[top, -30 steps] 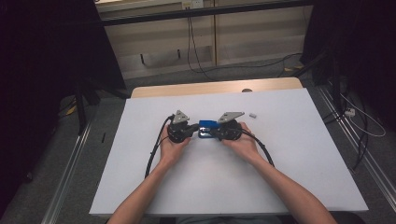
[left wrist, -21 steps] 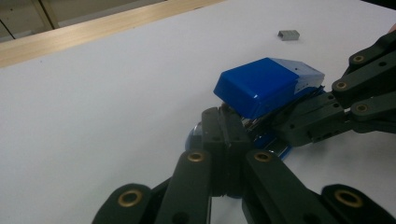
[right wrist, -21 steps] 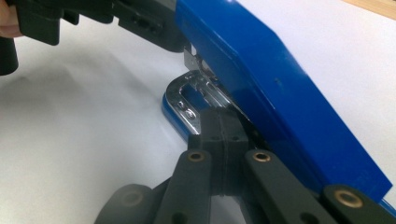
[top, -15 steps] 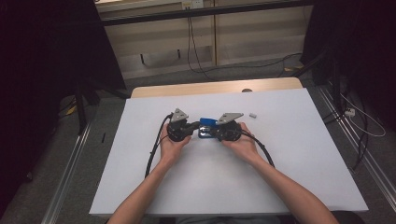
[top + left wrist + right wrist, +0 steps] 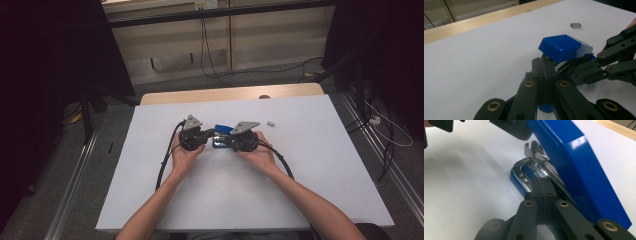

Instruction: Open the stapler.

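Bare forearms, 2 black tongs (image 5: 216,139) with brass pivot rivets, grey triangular plates, black cables

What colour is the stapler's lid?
Blue, glossy; the stapler's lid shows best in the right gripper view.

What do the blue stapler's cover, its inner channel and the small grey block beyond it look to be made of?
The stapler's blue cover looks like glossy moulded plastic: even colour, soft highlights, rounded edges. The inner channel looks like bright plated metal: mirror-like shine, thin bent sheet with punched holes. The small grey block is probably a strip of metal staples, judging by its dull grey ridged look, though it is too small to be sure.
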Motion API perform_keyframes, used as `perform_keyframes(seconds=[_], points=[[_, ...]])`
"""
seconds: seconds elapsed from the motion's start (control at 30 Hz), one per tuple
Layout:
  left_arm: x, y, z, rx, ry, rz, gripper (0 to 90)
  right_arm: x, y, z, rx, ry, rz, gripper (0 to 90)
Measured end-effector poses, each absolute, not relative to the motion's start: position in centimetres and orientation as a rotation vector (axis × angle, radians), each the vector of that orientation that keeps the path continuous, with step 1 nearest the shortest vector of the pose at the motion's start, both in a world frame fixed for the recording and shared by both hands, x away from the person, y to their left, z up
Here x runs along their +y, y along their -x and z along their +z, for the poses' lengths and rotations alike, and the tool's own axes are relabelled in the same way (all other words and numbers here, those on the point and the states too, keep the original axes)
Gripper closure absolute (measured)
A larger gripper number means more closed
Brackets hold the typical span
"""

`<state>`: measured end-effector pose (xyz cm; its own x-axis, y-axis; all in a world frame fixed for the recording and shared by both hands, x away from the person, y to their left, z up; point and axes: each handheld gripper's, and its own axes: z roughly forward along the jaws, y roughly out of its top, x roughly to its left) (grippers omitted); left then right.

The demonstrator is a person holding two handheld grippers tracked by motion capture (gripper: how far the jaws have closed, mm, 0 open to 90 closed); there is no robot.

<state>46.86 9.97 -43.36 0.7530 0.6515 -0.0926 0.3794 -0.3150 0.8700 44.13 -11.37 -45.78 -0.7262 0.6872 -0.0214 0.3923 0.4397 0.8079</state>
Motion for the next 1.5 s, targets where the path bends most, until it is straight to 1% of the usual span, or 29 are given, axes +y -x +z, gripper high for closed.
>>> perform_keyframes(seconds=[0.1, 0.43, 0.97, 1.23, 1.5], points=[[9.7, -46.7, -43.1, 0.782, -1.926, 0.359, 90.0, -11.4, -44.1, -45.8, 2.349, -0.919, 1.183, 90.0], [9.7, -46.9, -42.8, 0.773, -1.903, 0.336, 90.0, -11.2, -43.9, -45.8, 2.340, -0.900, 1.164, 90.0], [9.2, -46.8, -42.1, 0.752, -1.901, 0.356, 90.0, -11.5, -43.8, -45.5, 2.322, -0.952, 1.189, 90.0], [9.2, -46.7, -42.0, 0.750, -1.898, 0.348, 90.0, -10.8, -43.5, -44.2, 2.256, -0.947, 1.262, 90.0], [9.2, -46.8, -41.9, 0.750, -1.898, 0.347, 90.0, -10.1, -43.6, -44.4, 2.189, -0.968, 1.266, 90.0]])
